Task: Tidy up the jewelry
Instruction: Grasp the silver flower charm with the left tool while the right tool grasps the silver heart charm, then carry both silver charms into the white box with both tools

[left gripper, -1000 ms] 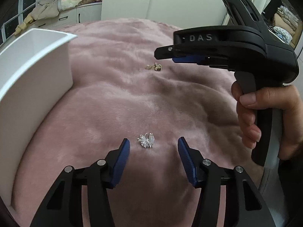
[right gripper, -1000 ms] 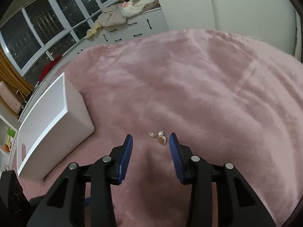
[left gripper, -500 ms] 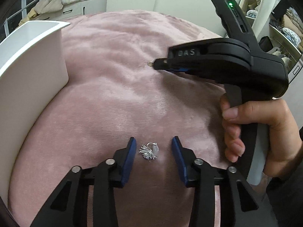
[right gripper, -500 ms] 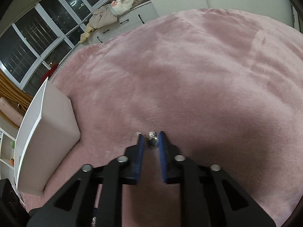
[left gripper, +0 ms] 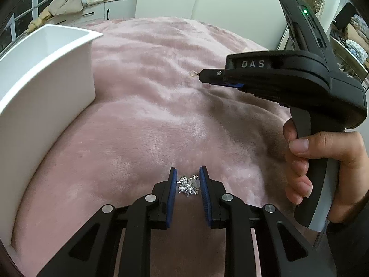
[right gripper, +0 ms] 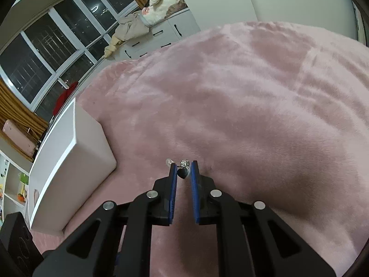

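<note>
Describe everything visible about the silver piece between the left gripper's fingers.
The silver earring is a small cluster of thin, shiny metallic spikes fanning outward like a burst, with a pale translucent bead or backing at its right side. It looks like metal with sparkly facets. It lies on the pink plush blanket, between the blue pads of the left gripper, which have closed in on both sides and appear to touch it. Whether it is lifted off the blanket cannot be told.

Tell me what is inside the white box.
The white box shows only bare white inner walls near its rim; its floor is hidden by the front wall, so its contents cannot be told.
</note>
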`<state>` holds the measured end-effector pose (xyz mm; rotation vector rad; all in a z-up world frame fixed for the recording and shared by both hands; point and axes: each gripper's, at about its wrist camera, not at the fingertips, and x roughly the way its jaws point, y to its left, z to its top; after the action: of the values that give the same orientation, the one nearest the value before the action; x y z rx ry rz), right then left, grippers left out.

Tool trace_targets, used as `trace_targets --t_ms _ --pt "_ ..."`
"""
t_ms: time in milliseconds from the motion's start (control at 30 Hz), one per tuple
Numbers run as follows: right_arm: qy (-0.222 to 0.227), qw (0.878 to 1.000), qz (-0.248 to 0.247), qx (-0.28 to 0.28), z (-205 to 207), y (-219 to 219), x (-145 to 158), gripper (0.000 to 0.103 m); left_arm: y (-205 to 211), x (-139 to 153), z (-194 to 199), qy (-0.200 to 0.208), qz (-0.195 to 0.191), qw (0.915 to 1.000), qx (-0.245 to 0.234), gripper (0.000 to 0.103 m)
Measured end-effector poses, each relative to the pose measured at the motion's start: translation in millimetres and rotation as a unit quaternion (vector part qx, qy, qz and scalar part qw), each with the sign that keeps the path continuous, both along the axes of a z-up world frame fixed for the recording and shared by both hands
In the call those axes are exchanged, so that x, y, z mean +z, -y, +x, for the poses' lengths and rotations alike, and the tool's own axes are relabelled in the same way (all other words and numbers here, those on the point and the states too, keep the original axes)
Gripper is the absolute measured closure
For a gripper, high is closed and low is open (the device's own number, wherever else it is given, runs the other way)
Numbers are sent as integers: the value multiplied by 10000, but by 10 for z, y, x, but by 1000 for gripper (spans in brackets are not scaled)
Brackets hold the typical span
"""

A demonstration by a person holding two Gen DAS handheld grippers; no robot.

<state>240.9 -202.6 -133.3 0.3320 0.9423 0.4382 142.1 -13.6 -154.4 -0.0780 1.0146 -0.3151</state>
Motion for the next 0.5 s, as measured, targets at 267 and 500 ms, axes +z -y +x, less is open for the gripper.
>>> trace_targets --t_ms 267,500 --pt "218 9996 -115 146 -149 -88 187 90 -4 145 -19 223 15 9997 -29 78" --pt "336 9975 -420 454 -313 -263 286 90 -103 288 -155 313 205 9993 24 78"
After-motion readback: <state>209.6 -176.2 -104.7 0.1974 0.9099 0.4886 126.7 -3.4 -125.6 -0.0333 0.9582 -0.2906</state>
